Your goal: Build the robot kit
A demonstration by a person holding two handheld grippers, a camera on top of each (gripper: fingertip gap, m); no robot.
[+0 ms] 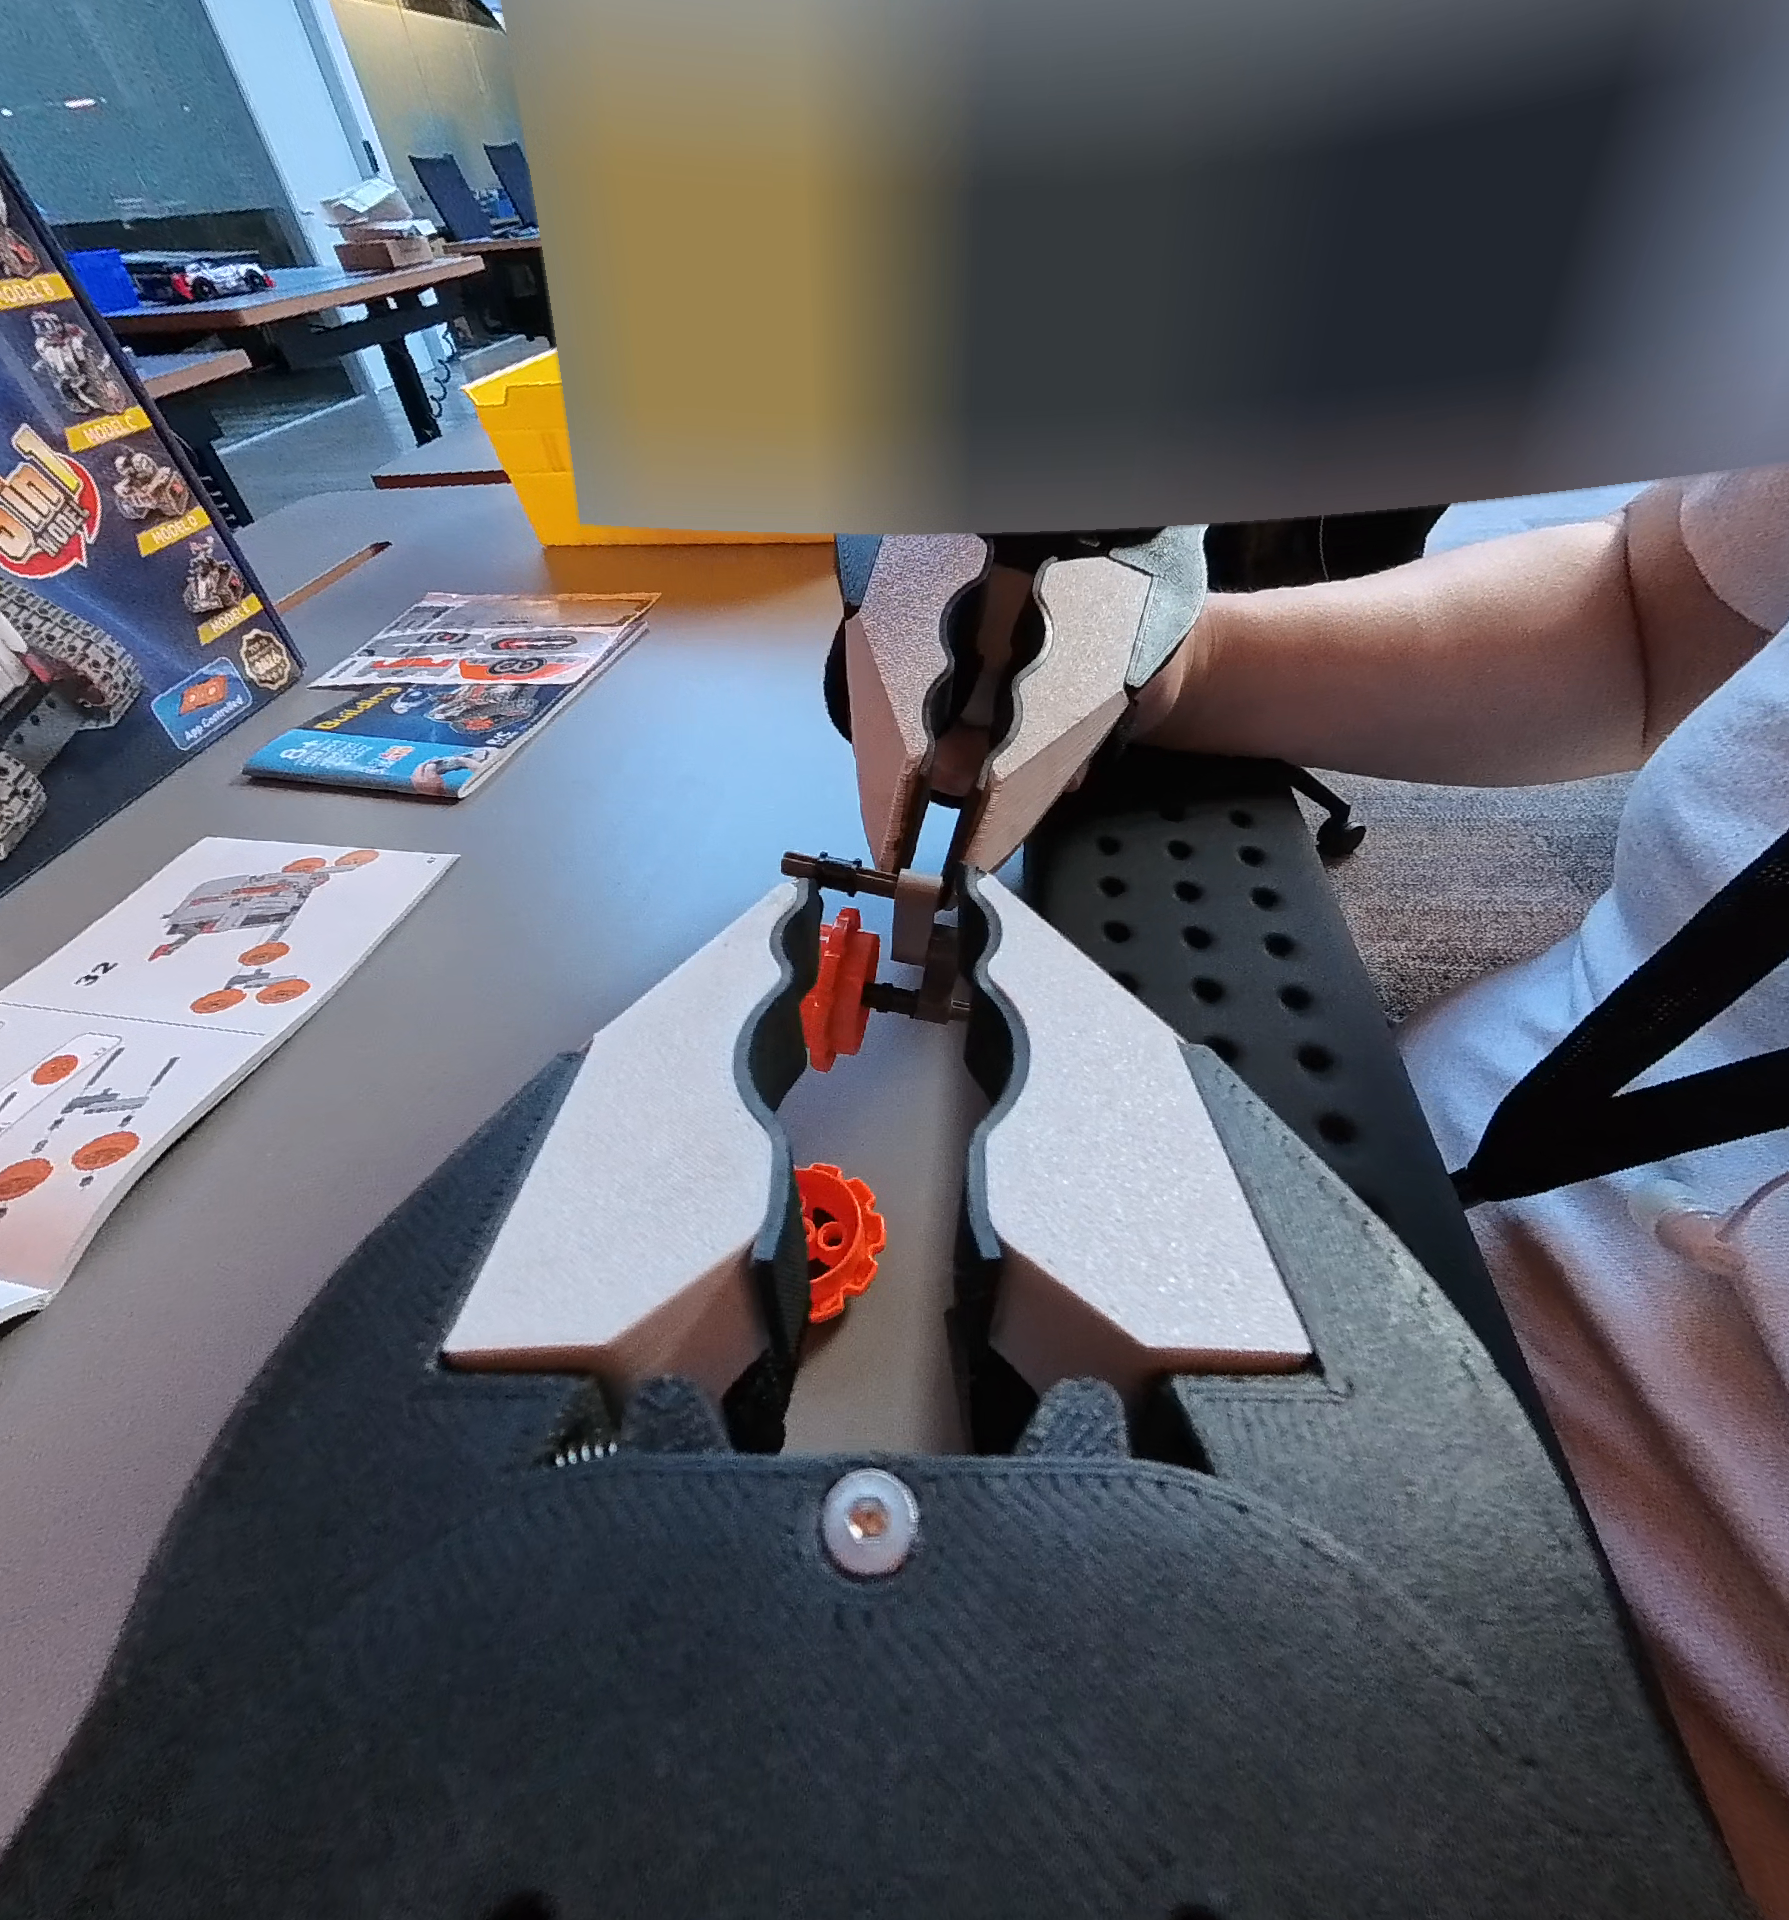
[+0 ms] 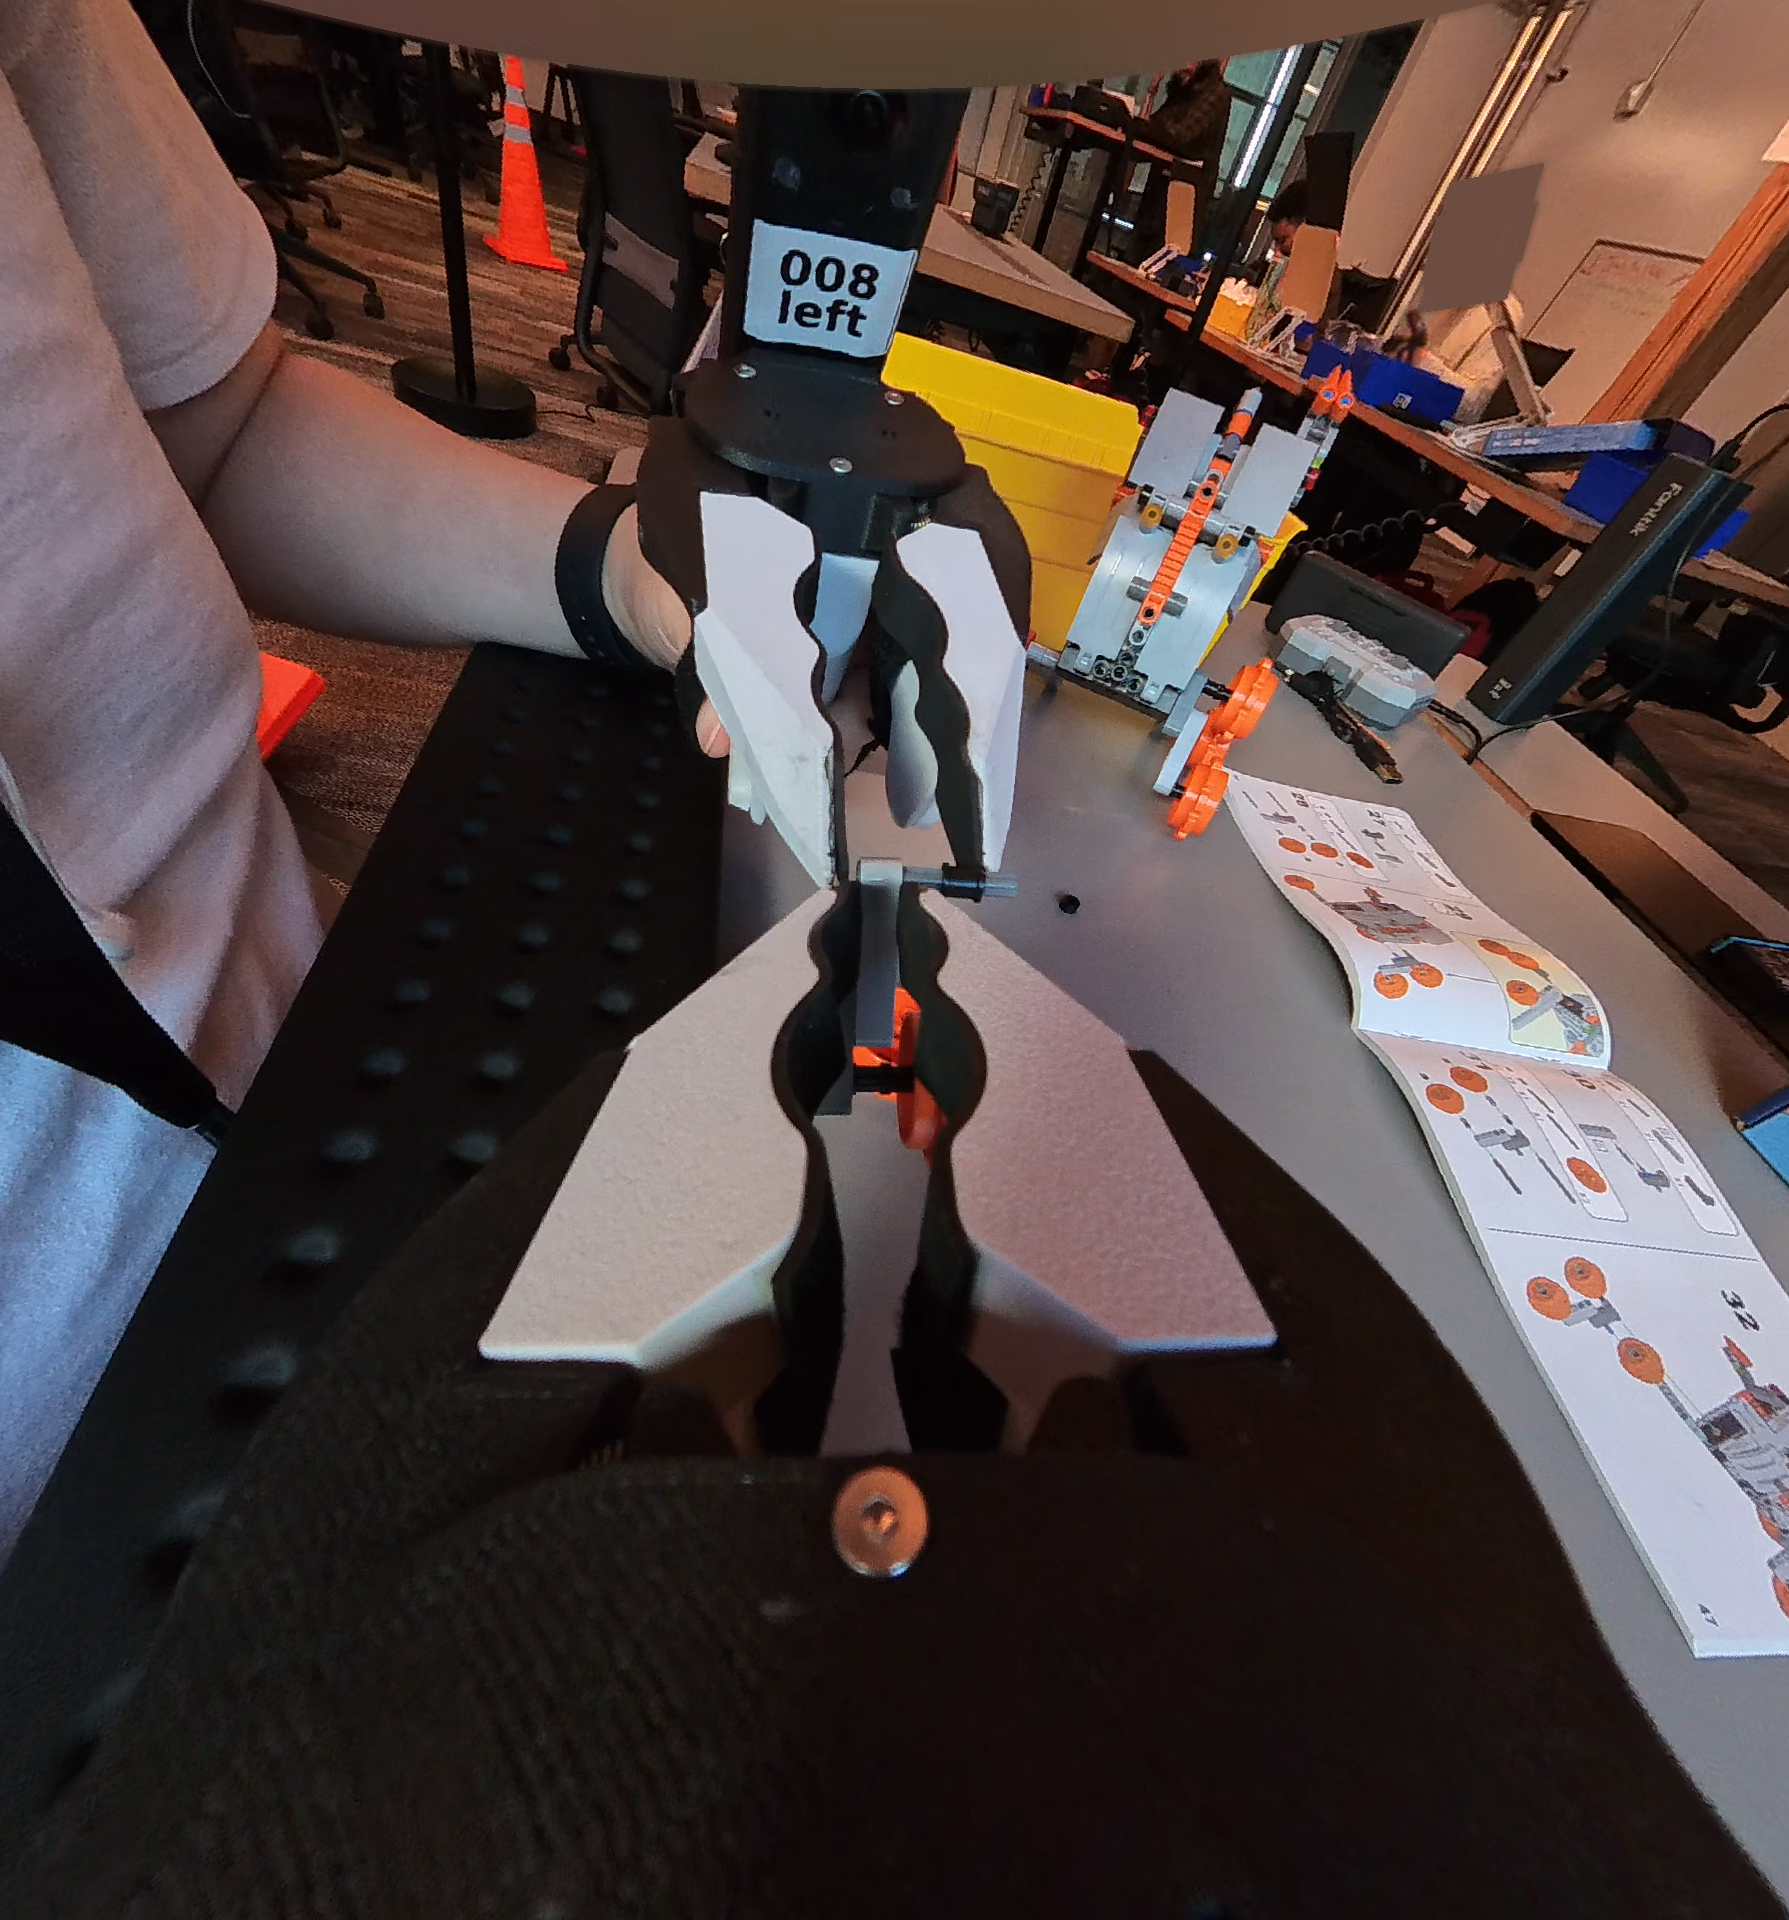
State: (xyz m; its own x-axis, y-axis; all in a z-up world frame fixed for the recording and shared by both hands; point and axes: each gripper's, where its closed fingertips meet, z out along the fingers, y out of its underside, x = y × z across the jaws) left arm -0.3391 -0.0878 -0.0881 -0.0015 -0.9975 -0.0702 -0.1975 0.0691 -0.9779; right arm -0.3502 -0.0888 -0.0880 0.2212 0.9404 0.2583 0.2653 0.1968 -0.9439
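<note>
A small assembly hangs between both grippers above the grey table point(image 1: 609, 883): a grey beam point(image 2: 874, 977) with a dark axle and bush point(image 2: 973, 884) at its top, and a lower axle carrying an orange gear point(image 1: 840, 987). My right gripper point(image 2: 885, 899) pinches the beam's top; it shows from above in the left wrist view point(image 1: 937, 857). My left gripper point(image 1: 885, 888) is partly closed, one tip against the beam and the other at the bush; it also shows in the right wrist view point(image 2: 909, 868). A second orange gear point(image 1: 840, 1247) lies loose on the table beneath it.
An open instruction booklet point(image 1: 142, 1018) lies beside the grippers. A kit box point(image 1: 59, 520), two more booklets point(image 1: 454, 686) and a yellow bin point(image 1: 526, 447) stand farther back. A part-built grey and orange model point(image 2: 1181, 582) is on the table. A black perforated seat point(image 2: 505, 935) adjoins the table edge. Only a small space, under 4 cm, lies between the two pairs of fingers.
</note>
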